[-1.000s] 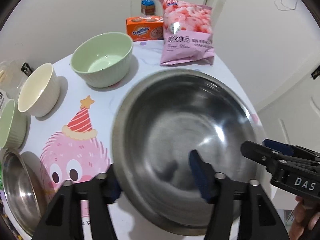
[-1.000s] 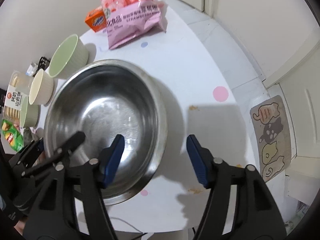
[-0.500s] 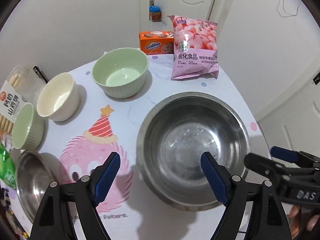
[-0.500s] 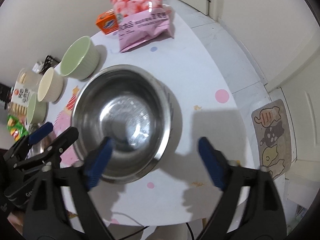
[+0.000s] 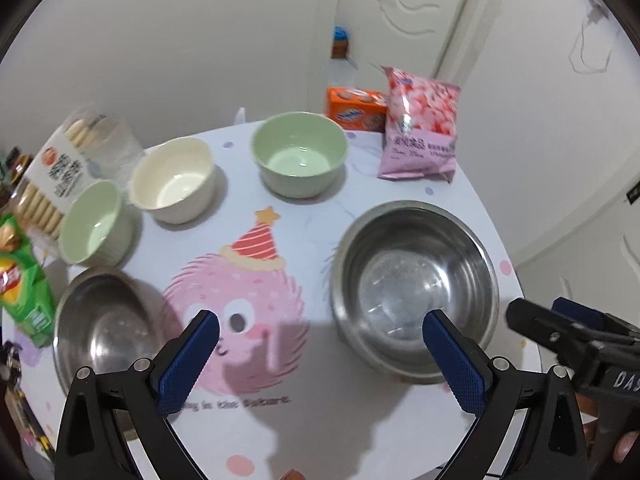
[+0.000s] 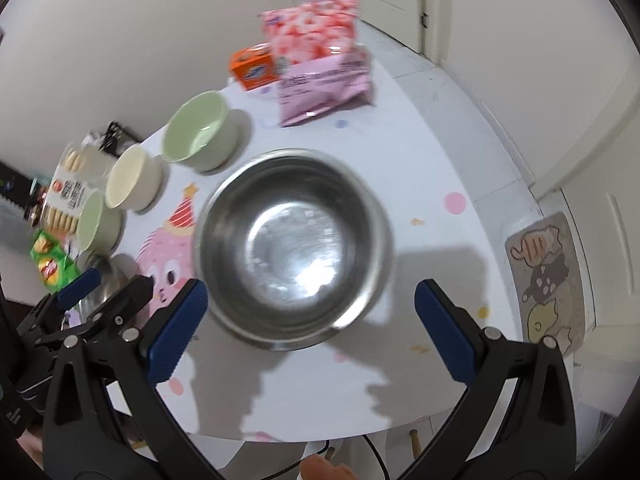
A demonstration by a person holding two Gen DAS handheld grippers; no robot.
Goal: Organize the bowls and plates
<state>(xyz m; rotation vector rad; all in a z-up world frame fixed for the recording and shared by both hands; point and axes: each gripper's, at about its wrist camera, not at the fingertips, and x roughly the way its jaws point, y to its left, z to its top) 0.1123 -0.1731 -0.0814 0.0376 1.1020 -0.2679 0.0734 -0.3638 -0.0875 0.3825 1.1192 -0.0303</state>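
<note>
A large steel bowl (image 5: 416, 284) (image 6: 294, 246) stands on the round white table (image 5: 304, 412). A smaller steel bowl (image 5: 104, 320) sits at the front left. A large green bowl (image 5: 299, 153) (image 6: 198, 136), a cream bowl (image 5: 173, 178) (image 6: 130, 178) and a small green bowl (image 5: 94, 222) (image 6: 96, 220) stand along the far left. My left gripper (image 5: 320, 360) is open and empty, above the table's front. My right gripper (image 6: 310, 328) is open and empty, above the near rim of the large steel bowl.
A pink snack bag (image 5: 420, 128) and an orange box (image 5: 354, 108) stand at the table's back. A biscuit pack (image 5: 52, 176), a clear cup (image 5: 110, 144) and a green chip bag (image 5: 24, 288) line the left edge. A floor mat (image 6: 548, 280) lies right of the table.
Both grippers have let go of the large steel bowl, opened wide and pulled up and back. The bowl now rests on the table, smaller in both views.
</note>
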